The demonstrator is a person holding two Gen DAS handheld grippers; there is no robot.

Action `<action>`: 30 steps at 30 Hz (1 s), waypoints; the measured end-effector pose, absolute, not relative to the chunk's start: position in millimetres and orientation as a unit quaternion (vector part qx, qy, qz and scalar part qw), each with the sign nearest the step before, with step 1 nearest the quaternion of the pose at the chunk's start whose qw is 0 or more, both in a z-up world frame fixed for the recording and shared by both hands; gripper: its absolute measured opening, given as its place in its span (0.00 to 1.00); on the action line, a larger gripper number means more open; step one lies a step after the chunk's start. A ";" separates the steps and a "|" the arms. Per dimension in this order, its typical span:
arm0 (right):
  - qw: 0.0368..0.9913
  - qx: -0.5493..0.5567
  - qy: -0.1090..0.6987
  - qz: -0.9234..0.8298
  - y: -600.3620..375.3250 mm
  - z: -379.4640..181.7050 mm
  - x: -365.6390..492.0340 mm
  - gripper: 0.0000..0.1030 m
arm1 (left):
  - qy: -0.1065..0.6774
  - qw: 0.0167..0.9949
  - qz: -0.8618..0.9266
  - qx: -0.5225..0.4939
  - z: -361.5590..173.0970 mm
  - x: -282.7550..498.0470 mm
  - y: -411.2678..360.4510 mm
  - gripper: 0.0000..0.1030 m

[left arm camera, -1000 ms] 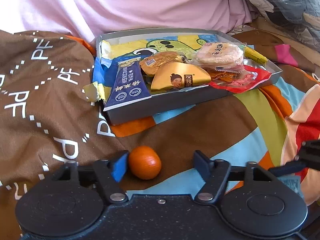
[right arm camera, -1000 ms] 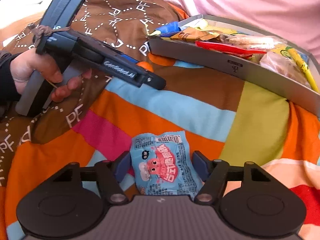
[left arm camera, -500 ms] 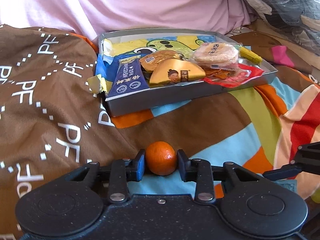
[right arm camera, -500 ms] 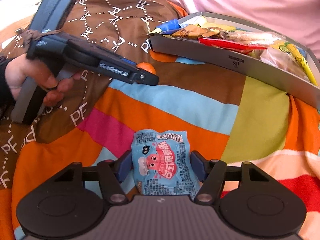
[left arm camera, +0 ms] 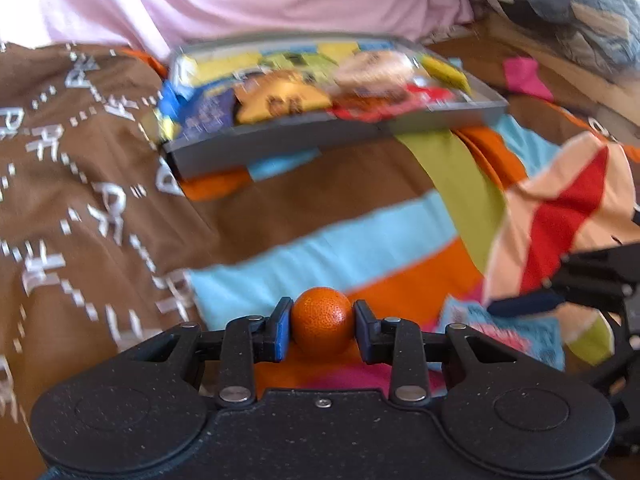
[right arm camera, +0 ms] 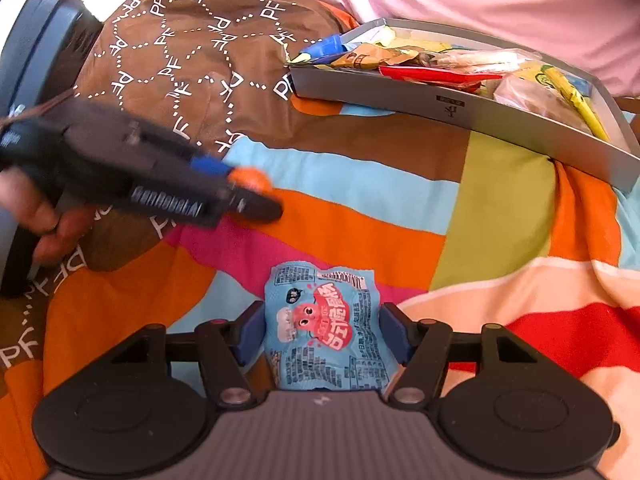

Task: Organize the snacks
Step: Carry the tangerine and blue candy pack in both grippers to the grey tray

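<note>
Lifted since a second ago, the small orange (left arm camera: 323, 321) now sits clamped between the left gripper (left arm camera: 322, 330)'s fingers, clear of the striped blanket (left arm camera: 360, 236), whereas it lay loose beside one finger then. Its round skin is pinched at the widest part, which probably keeps it from rolling out. Ahead, well apart, the grey tray (left arm camera: 280, 142) already holds several wrapped snacks, likely its destination. On the right, the blue snack packet (right arm camera: 326, 326) lies on the blanket between the right gripper (right arm camera: 324, 332)'s fingers, which stand apart, just beside its edges.
</note>
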State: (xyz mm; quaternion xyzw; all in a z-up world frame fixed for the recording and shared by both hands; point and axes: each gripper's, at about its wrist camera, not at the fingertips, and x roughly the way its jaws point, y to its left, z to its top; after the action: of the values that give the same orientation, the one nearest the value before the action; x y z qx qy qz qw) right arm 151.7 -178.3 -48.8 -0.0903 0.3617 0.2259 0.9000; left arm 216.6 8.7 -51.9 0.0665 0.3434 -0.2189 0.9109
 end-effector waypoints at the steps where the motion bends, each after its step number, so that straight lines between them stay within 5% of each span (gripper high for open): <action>1: 0.900 -0.090 0.362 0.225 -178.5 -48.7 150.3 0.64 | 0.354 0.907 -0.219 0.062 -54.5 212.6 7.5 0.33; 30: 0.930 -0.127 0.283 0.197 -185.8 -24.0 123.9 0.63 | 0.341 0.920 -0.191 0.024 -37.0 180.2 2.1 0.33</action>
State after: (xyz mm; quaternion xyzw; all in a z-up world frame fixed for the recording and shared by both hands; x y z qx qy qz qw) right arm 123.9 -185.8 -24.0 -0.1275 0.2829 0.1968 0.9300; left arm 180.2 2.1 -37.0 0.0241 0.3414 -0.1909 0.9200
